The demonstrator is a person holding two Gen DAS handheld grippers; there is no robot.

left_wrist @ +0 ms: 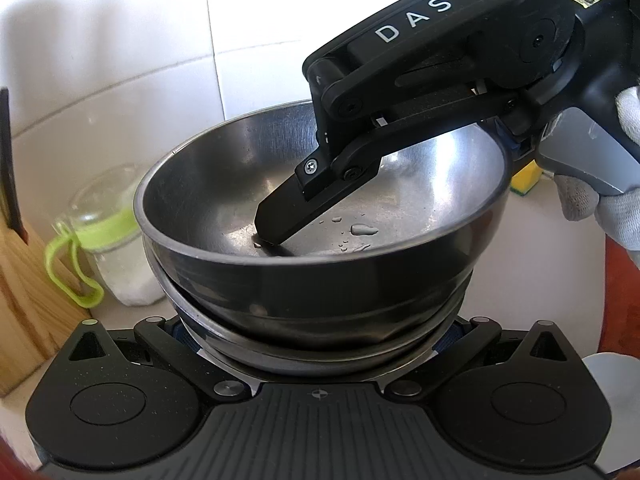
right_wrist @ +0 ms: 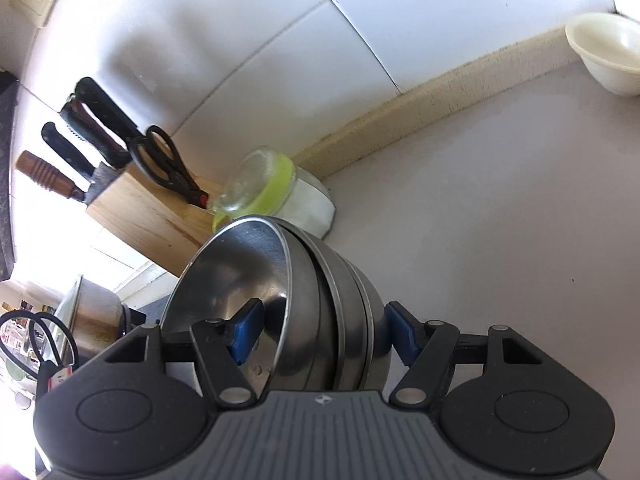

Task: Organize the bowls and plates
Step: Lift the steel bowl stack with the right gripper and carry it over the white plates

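Note:
A stack of nested steel bowls (left_wrist: 320,208) fills the left wrist view, with water drops inside the top bowl. My left gripper (left_wrist: 316,332) has its fingers spread around the stack's base, which hides the fingertips. My right gripper (right_wrist: 316,332) is shut on the stack's wall (right_wrist: 320,300): one blue pad (right_wrist: 246,332) is inside the top bowl, the other (right_wrist: 400,332) outside. In the left wrist view the right gripper's inner finger (left_wrist: 284,216) reaches down into the bowl. A cream bowl (right_wrist: 608,52) sits far right on the counter.
A wooden knife block (right_wrist: 140,208) with knives and black scissors (right_wrist: 168,164) stands by the tiled wall. A jar with a green lid (right_wrist: 276,192) stands beside it, close behind the bowls. A yellow sponge (left_wrist: 526,178) lies behind the stack. The pale counter (right_wrist: 500,220) extends right.

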